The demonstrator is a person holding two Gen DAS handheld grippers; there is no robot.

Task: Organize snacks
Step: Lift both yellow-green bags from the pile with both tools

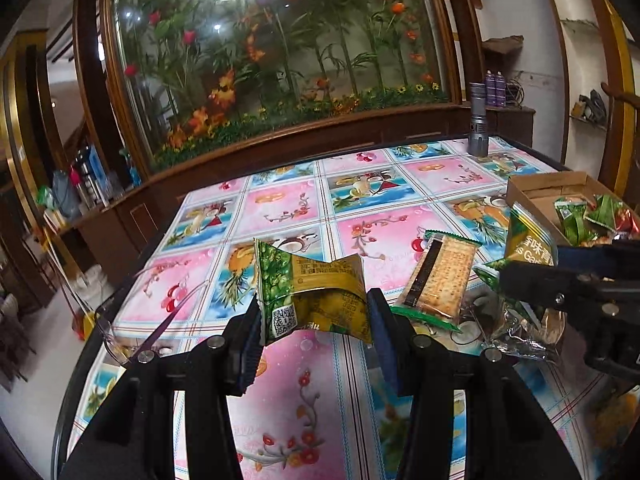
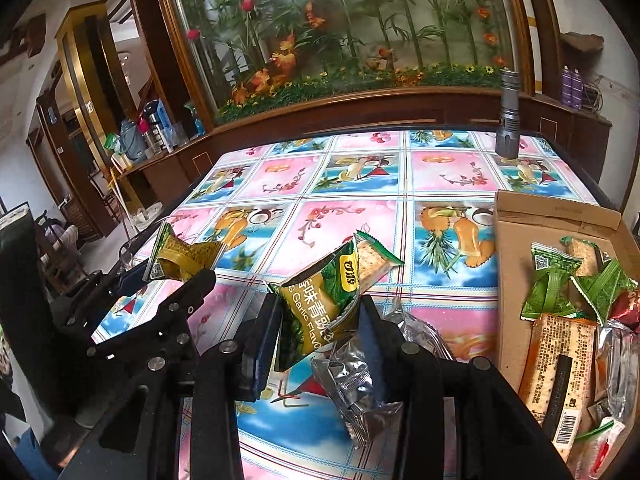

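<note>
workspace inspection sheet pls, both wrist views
surface: table under a fruit-and-flower cloth
job's things: cardboard box with snacks in it; cracker pack and silver packet loose on the cloth
clutter: flashlight standing at the far edge; glasses at the left edge
grippers: left gripper and right gripper each shut on a green pea packet
cables: nothing seen on the table
surroundings: glass case of fake flowers behind

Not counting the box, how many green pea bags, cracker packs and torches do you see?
Green pea bags: 2 (left bag in the left tool, right bag in the right tool)
Cracker pack: 1
Torch: 1
Total: 4
</note>
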